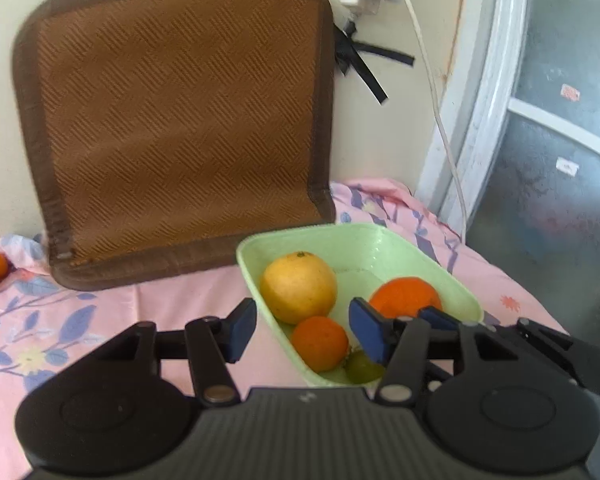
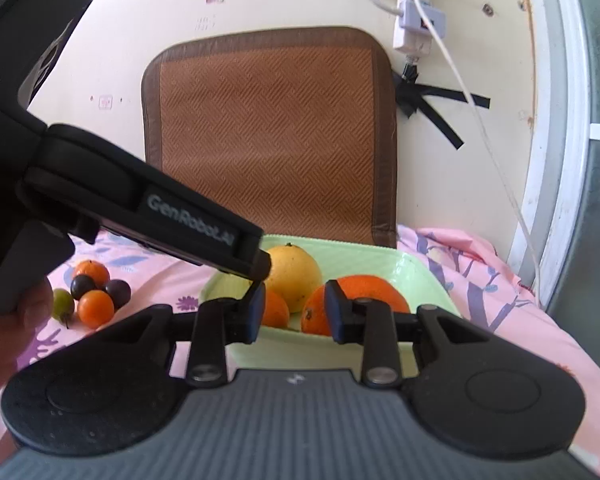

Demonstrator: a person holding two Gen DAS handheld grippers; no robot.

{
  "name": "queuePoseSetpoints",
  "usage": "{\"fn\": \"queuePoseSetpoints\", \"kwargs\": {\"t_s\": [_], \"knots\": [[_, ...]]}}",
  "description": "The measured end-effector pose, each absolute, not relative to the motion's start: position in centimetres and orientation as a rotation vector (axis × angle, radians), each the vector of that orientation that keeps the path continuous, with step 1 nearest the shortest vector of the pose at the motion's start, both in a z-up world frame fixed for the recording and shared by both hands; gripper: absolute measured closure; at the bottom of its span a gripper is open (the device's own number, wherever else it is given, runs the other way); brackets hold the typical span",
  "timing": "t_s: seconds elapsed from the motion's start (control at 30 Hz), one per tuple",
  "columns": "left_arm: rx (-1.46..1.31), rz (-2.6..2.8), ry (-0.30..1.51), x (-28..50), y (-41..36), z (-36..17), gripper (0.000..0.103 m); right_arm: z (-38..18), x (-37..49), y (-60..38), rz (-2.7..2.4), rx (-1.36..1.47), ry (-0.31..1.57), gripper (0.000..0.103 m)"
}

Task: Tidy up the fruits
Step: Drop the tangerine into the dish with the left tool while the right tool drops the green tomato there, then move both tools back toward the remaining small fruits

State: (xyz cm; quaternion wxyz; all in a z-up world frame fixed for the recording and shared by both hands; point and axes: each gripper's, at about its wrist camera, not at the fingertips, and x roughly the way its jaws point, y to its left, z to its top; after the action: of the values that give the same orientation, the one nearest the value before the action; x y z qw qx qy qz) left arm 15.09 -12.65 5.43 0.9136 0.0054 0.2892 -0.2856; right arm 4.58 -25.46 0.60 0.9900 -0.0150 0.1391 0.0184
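The left claw (image 1: 302,330) hangs just above the near rim of the pale green tray (image 1: 380,236), its jaws standing moderately wide with nothing pressed between them; a small orange (image 1: 320,342) lies directly below the gap, inside the tray. The right claw (image 2: 294,312) sits just short of the same tray with its jaws narrow and empty, though they frame the fruit beyond. Judging from this, the left claw seems to have a piece just placed beneath it and the step in hand is to clear away for the next fruit. To do that well, the left claw should lift straight off before swinging to its left, so the pads do not nudge the small orange or tip the tray's low wall. The loose pile (image 2: 90,294) lies well off to the left of the right claw, on the pink floral sheet (image 1: 100,320), so whichever claw goes there should widen first and come down over a single fruit, since those pieces touch one another and will roll. In the tray I count four: one large yellow citrus (image 1: 298,286) ahead of the left claw, one large orange (image 1: 406,296) ahead and to its right, the small orange, and one green fruit (image 1: 362,368) by the right pad. The pile holds five: two small oranges, two dark plums, one green fruit.
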Motion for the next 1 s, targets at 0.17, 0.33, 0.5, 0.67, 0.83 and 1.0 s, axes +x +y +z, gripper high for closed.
{"fn": "queuePoseSetpoints", "kwargs": {"t_s": [0.17,0.33,0.5,0.67,0.83,1.0], "knots": [[-0.076,-0.463,0.540,13.1,-6.5,6.8,0.050,0.7,3.5,-25.8,0.033,0.014,0.240,0.068],[-0.056,-0.277,0.553,9.8,0.3,5.4,0.050,1.3,2.7,-25.8,0.068,0.062,0.243,0.068],[-0.042,-0.203,0.596,7.2,3.4,2.4,0.050,1.5,1.0,-24.1,0.150,0.106,0.295,0.068],[-0.049,-0.210,0.621,6.6,3.9,0.5,0.050,0.7,0.4,-21.4,0.222,0.131,0.387,0.068],[-0.020,-0.228,0.565,5.6,3.5,0.5,0.050,-0.1,0.6,-19.9,0.229,0.126,0.447,0.068],[-0.015,-0.230,0.545,5.3,3.3,0.6,0.050,-0.5,1.1,-20.5,0.205,0.174,0.475,0.068]]}}
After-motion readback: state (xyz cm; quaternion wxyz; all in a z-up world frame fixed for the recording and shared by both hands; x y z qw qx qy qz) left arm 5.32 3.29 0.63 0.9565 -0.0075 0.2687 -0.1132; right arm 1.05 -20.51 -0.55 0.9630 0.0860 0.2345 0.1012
